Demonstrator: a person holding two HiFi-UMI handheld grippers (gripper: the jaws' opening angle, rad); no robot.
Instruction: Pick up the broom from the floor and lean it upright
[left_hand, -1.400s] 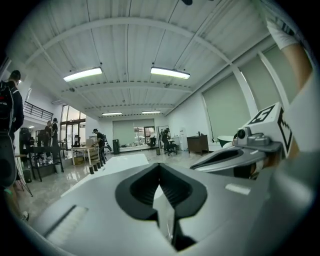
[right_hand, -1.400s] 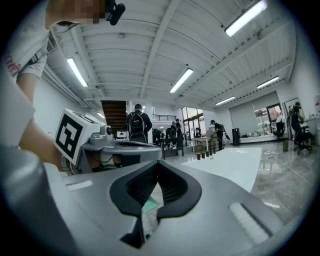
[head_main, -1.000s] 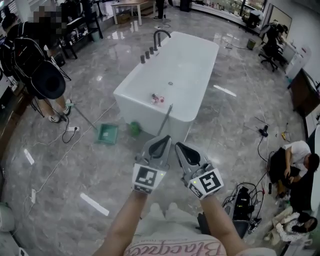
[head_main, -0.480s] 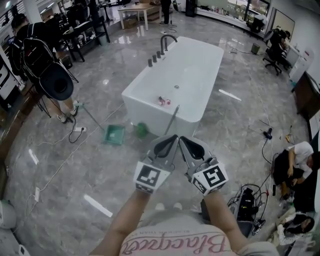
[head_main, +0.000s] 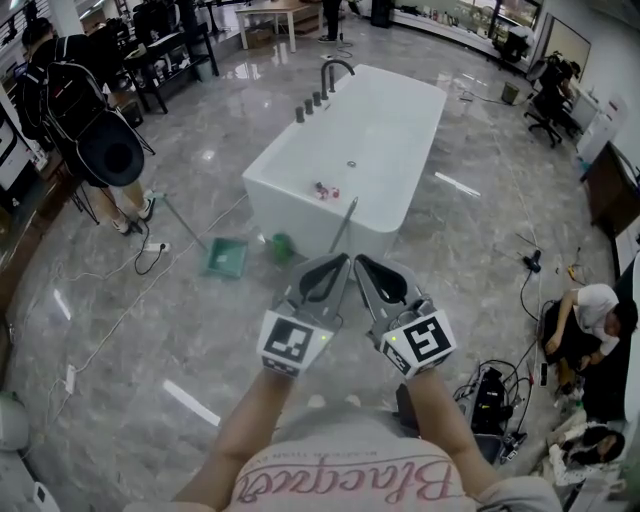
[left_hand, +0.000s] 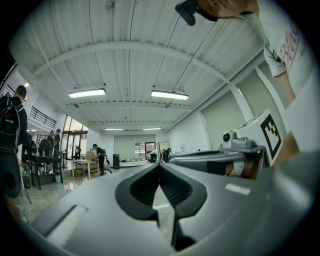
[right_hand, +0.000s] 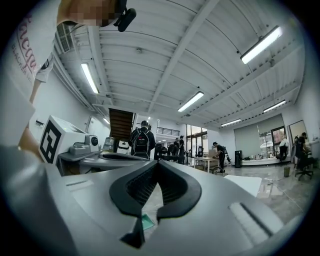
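The broom (head_main: 341, 226) leans upright against the near end of the white bathtub (head_main: 385, 130), its green brush head (head_main: 280, 247) on the floor. My left gripper (head_main: 343, 260) and right gripper (head_main: 359, 261) hover side by side just short of it, both level and both shut on nothing. In the left gripper view the tips (left_hand: 159, 164) meet, and the right gripper (left_hand: 240, 150) shows beside them. The right gripper view shows its own tips (right_hand: 157, 162) meeting too, with the left gripper (right_hand: 75, 146) at its left.
A green dustpan (head_main: 225, 258) with a long handle lies on the floor left of the broom. A person with a backpack (head_main: 95, 130) stands at far left. Another person (head_main: 590, 325) sits on the floor at right, near cables and equipment (head_main: 490, 400).
Both grippers have lifted a little and stay side by side, shut. The broom keeps leaning against the tub.
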